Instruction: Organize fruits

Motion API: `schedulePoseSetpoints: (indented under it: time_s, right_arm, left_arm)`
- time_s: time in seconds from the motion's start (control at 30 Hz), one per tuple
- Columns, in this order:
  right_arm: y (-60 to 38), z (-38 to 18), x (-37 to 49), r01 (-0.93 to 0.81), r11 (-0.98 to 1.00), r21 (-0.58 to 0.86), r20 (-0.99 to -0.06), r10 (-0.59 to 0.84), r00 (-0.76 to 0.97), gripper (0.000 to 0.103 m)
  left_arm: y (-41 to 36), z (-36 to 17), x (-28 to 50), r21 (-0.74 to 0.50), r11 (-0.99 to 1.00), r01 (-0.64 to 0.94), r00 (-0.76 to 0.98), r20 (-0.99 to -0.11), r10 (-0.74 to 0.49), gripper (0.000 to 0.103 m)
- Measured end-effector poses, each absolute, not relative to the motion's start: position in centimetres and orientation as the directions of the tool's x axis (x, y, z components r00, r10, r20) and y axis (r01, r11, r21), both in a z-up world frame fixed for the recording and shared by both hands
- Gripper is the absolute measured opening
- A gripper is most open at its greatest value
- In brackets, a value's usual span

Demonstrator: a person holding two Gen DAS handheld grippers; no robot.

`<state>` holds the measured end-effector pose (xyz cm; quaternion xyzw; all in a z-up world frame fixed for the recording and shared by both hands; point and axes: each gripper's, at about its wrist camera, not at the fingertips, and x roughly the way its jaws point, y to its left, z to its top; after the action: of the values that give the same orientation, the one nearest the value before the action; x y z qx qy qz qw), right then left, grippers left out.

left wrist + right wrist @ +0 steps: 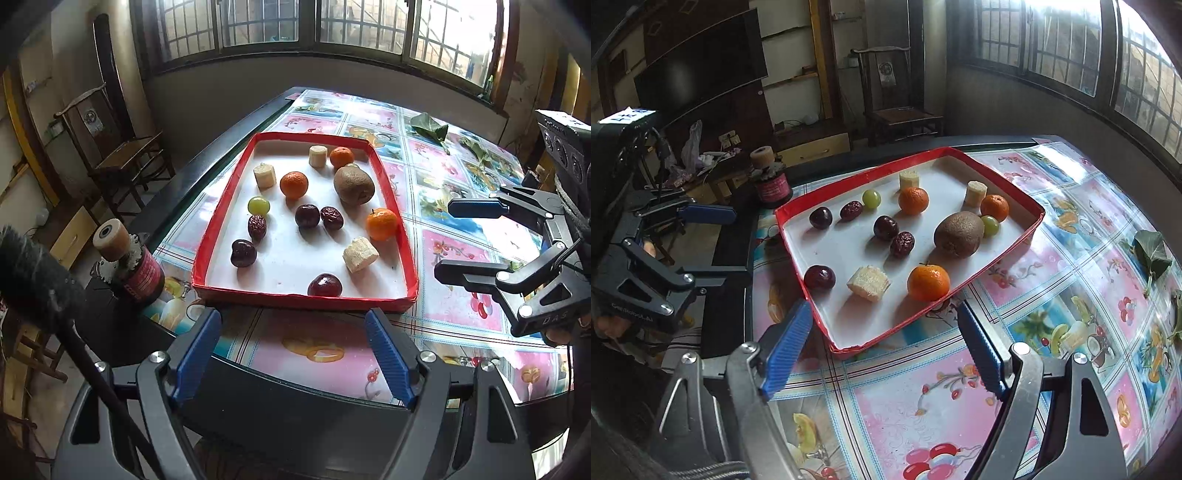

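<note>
All fruit sits mixed in the red-rimmed tray (218, 221), frame centre: mandarins (293, 184), kiwi (354, 184), cherries (243, 253), dates (331, 218), grapes (258, 205), banana chunks (360, 254), ungrouped; left gripper (293, 354) and right gripper (882, 350) both gape empty, lower frame; sorting stage unclear
</note>
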<state>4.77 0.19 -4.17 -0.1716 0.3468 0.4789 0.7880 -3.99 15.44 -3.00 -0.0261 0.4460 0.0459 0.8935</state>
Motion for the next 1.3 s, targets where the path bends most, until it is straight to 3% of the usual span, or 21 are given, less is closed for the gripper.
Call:
schedulePoseSetpoints:
  time_s: [0.37,1.3]
  right_arm:
    - [0.3,-4.3,3.4,-0.874,0.484,0.043,-0.714,0.627,0.312,0.081]
    - [-0.7,-4.8,1.1,-0.871,0.490,0.029,-0.710,0.623,0.327,0.081]
  left_arm:
    - [15.4,-1.9,-5.5,0.015,0.993,-0.117,0.654,-0.751,0.089,0.080]
    - [15.3,-1.1,-6.6,0.013,0.992,-0.123,0.664,-0.742,0.092,0.080]
